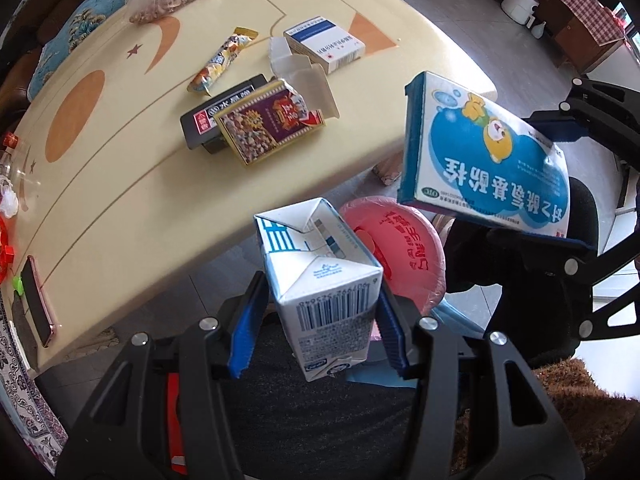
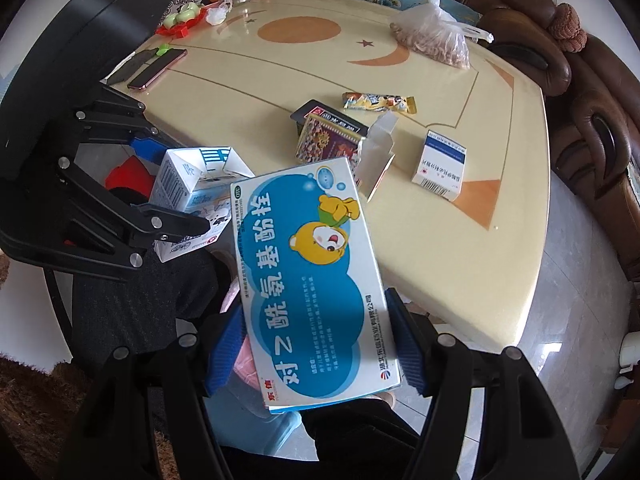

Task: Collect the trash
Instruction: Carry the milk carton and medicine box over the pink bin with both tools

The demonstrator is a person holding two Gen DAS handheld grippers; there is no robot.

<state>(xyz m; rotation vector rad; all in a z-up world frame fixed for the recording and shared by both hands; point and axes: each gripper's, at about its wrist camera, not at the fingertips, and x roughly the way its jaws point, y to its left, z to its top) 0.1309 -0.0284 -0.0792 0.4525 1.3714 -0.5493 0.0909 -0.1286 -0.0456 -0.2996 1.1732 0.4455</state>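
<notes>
My left gripper [image 1: 320, 332] is shut on a white milk carton [image 1: 324, 280], held off the table's near edge above a pink bin lid [image 1: 404, 252]. The carton also shows in the right wrist view [image 2: 192, 188]. My right gripper [image 2: 316, 344] is shut on a flat blue-and-white medicine box with a bear [image 2: 308, 280], also beside the table edge; it shows in the left wrist view [image 1: 484, 160]. On the cream table [image 1: 120, 184] lie a snack wrapper [image 1: 224, 60], a dark box [image 1: 216, 112], a purple box [image 1: 268, 124], an open white carton [image 1: 304, 80] and a blue-white box [image 1: 324, 44].
A bag of nuts [image 2: 436, 40], a phone [image 2: 158, 68] and a red fruit tray [image 2: 180, 20] sit at the table's far side. A brown sofa [image 2: 592, 92] curves round the table. A brown rug [image 1: 580, 420] lies on the floor.
</notes>
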